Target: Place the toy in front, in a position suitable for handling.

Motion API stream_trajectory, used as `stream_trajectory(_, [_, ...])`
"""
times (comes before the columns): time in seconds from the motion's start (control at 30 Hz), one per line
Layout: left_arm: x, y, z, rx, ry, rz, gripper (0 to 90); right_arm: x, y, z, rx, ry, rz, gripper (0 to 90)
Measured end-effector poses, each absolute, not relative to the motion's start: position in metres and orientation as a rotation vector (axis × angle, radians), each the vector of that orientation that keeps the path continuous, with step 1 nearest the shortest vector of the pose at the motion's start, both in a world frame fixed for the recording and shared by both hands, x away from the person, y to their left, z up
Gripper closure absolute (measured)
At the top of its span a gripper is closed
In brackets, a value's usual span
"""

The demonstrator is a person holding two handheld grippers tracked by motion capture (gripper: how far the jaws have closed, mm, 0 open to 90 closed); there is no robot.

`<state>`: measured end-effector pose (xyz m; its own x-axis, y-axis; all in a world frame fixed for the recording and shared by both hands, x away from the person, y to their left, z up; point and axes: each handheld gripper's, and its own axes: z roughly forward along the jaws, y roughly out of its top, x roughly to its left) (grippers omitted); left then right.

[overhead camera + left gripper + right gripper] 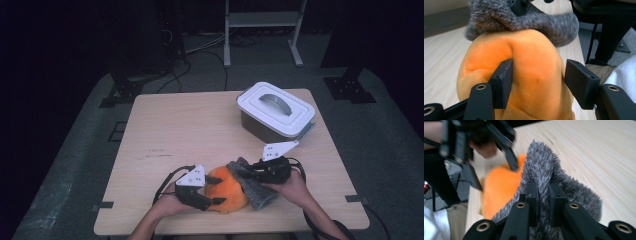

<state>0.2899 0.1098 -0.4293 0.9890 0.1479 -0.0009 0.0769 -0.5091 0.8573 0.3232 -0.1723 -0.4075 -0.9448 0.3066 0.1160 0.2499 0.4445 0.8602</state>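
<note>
An orange plush toy (227, 189) lies near the table's front edge, with a grey furry piece (257, 192) draped against its right side. My left gripper (219, 190) straddles the orange plush (534, 65) from the left, and its pads (505, 82) press into the soft sides. My right gripper (247, 171) comes in from the right and is shut on a fold of the grey fur (544, 170), pinched tight between its fingers (532, 195). In the right gripper view, my left gripper (491, 162) is beyond the fur, on the orange plush (501, 185). Whether the fur is attached to the plush is hidden.
A brown box with a white handled lid (276, 111) stands at the back right of the wooden table (190, 125). Cables trail from both grippers over the front edge. Stand legs and wires lie on the dark floor beyond the table.
</note>
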Motion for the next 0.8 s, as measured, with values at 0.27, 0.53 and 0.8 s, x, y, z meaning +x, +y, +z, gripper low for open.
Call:
stream_trajectory(0.27, [0.288, 0.108, -0.430, 2.111, 0.141, 0.109, 40.0, 0.321, -0.167, -0.406, 0.445, 2.653, 1.522, 79.7])
stream_trajectory(0.53, [0.289, 0.102, -0.430, 2.114, 0.123, 0.134, 39.9, 0.326, -0.164, -0.398, 0.448, 2.676, 1.546, 79.7])
stream_trajectory(0.8, [0.289, 0.102, -0.431, 2.113, 0.122, 0.139, 39.6, 0.340, -0.163, -0.403, 0.483, 2.708, 1.486, 79.8])
